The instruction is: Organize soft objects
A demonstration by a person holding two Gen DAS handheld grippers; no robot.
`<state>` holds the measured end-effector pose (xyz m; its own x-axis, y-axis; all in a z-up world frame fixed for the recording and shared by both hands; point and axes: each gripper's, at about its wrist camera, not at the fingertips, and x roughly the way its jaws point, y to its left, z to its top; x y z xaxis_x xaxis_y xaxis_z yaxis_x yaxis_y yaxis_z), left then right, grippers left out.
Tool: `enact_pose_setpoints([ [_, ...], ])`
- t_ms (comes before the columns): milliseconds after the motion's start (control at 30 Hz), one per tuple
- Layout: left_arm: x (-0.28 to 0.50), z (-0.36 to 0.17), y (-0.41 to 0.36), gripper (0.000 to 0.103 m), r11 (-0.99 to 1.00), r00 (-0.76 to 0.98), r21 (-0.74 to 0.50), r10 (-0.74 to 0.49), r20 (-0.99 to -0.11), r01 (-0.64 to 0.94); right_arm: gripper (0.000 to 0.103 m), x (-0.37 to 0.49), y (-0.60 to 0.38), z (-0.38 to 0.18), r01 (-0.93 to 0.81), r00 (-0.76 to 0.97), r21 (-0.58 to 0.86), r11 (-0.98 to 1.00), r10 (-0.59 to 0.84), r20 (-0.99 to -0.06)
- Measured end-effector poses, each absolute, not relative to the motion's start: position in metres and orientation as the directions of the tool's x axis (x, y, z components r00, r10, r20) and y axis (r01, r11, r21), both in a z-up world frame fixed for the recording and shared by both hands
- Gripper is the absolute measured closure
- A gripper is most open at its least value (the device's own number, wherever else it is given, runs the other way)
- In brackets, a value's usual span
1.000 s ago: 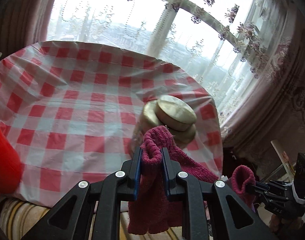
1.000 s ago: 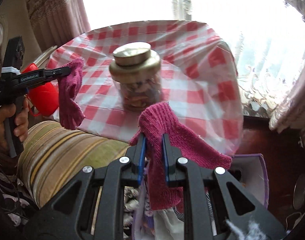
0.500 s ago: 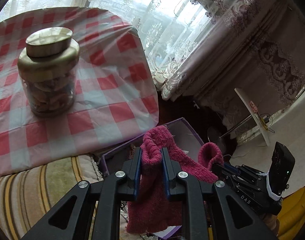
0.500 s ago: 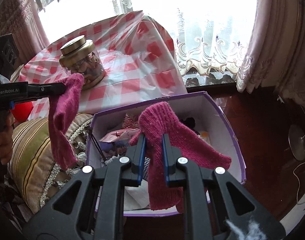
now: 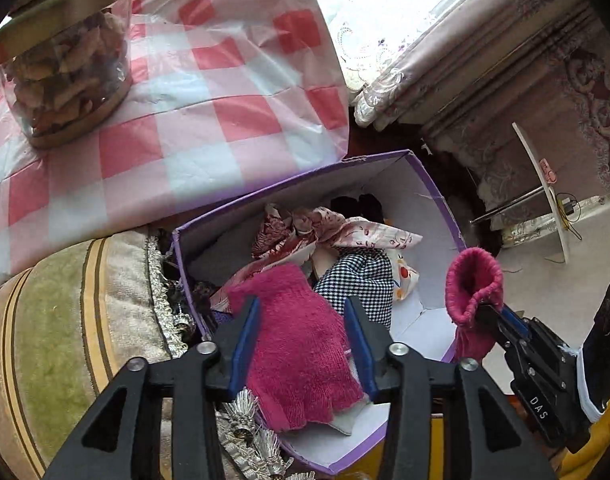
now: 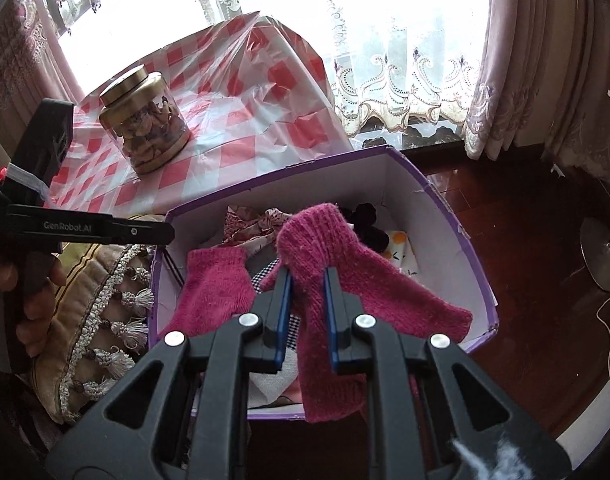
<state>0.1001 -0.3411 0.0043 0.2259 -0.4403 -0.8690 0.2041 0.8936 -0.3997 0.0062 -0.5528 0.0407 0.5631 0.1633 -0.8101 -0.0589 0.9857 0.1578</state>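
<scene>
Two magenta knit gloves are in play over a purple box (image 5: 385,158) of mixed cloth. My left gripper (image 5: 301,304) hangs above the box with its jaws opening, and nothing is pressed between the pads. Below them one glove (image 5: 301,348) lies loose on the cloth pile; the right wrist view shows it (image 6: 215,284) at the left side of the box (image 6: 265,184), under the left gripper (image 6: 165,235). My right gripper (image 6: 308,276) is shut on the other glove (image 6: 325,248), which dangles over the box's near edge; the left wrist view shows that glove (image 5: 471,288) too.
A glass jar with a gold lid (image 6: 145,128) stands on the red-checked tablecloth (image 6: 241,120) behind the box. A striped cushion with tassels (image 5: 65,320) lies left of the box. Dark wooden floor (image 6: 525,240), curtains and a fan stand (image 6: 601,252) are to the right.
Both grippers swung from the table down over the purple box. The left jaws parted and its glove dropped onto the cloth inside. The right gripper kept its glove.
</scene>
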Motion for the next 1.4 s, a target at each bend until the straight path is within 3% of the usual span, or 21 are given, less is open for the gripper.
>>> enact_pose_setpoints([
  [167,0.096,0.018,-0.316,0.046,0.893,0.279,-0.404,-0.447,-0.850,0.201,0.084,0.014,-0.525,0.031,-0.101,0.538,0.158,0.982,0.188,-0.822],
  [367,0.076,0.023,-0.284,0.046,0.882,0.296,-0.424,-0.470,-0.832,0.208,0.084,0.029,-0.493,0.020,-0.162,0.517,0.148,0.976,0.211,-0.830],
  [433,0.064,0.026,-0.280,0.044,0.877,0.308,-0.414,-0.476,-0.824,0.245,0.078,0.034,-0.481,0.009,-0.191,0.489,0.146,0.971,0.223,-0.843],
  [500,0.052,0.025,-0.281,0.038,0.865,0.300,-0.417,-0.491,-0.818,0.280,0.061,0.038,-0.471,-0.004,-0.207,0.448,0.147,0.967,0.227,-0.865],
  [567,0.042,0.025,-0.286,0.033,0.860,0.304,-0.399,-0.491,-0.816,0.318,0.039,0.037,-0.466,-0.013,-0.199,0.416,0.134,0.971,0.208,-0.885],
  [767,0.030,0.026,-0.292,0.021,0.852,0.307,-0.386,-0.496,-0.812,0.354,0.022,0.009,-0.480,0.006,-0.118,0.431,0.059,0.991,0.105,-0.896],
  [1067,0.028,0.023,-0.302,0.001,0.828,0.266,-0.401,-0.519,-0.813,0.392,0.020,-0.017,-0.501,0.022,0.016,0.418,-0.036,0.999,-0.039,-0.908],
  [1400,0.028,0.018,-0.306,0.001,0.827,0.253,-0.391,-0.511,-0.821,0.404,0.020,-0.017,-0.497,0.027,0.015,0.434,-0.053,0.998,-0.054,-0.899],
])
